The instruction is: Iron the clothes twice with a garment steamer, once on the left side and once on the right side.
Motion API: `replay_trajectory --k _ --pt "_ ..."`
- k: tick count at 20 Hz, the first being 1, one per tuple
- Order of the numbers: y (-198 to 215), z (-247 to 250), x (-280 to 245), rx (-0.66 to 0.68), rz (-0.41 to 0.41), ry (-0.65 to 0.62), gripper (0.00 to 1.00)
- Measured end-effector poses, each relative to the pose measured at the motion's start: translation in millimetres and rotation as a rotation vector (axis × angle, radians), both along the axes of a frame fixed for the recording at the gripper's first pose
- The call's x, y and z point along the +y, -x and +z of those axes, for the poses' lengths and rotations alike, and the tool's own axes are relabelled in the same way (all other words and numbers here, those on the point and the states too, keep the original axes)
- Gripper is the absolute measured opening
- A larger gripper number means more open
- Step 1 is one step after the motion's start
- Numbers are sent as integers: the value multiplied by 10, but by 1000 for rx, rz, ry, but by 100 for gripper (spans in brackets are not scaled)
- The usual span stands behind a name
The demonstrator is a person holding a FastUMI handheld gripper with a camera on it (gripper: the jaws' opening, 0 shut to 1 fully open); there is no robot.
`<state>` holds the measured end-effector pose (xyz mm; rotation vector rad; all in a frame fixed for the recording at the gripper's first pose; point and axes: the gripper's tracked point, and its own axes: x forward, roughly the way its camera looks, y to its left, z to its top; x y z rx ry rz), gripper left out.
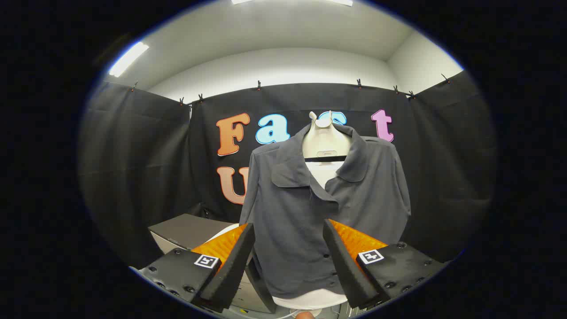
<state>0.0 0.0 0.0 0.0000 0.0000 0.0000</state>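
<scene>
Grey shirt [310, 212] hangs buttoned on a pale form [325, 141] just beyond the tongs [288, 257], which gape wide and empty, no steamer in hand; best, I judge, to fetch it first, then stroke top to hem down one side, keeping off the collar.

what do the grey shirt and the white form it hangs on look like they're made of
Grey shirt: soft matte woven cloth by the look, with limp folds and a floppy collar; exact fibre can't be told. White form: smooth, rigid, faintly glossy, probably moulded plastic. The gripper is open, its fingers apart in front of the shirt's lower half.
</scene>
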Motion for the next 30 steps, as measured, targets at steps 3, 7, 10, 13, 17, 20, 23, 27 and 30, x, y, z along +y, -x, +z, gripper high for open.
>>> replay_trajectory --k 3,7,10,13,17,20,23,27,30 --pt "131 113 18 -6 -95 25 98" --pt "324 284 133 -37 -231 39 98" --pt "438 243 357 -32 -287 -15 98" --pt "496 233 513 -16 -334 -40 98" --pt "575 301 712 -16 -382 -18 98" --pt "592 322 842 -2 -393 -5 98" --pt "549 345 962 11 -394 5 98" --pt "330 310 1285 45 -334 -11 98" --pt "75 208 1568 91 -272 -43 98"
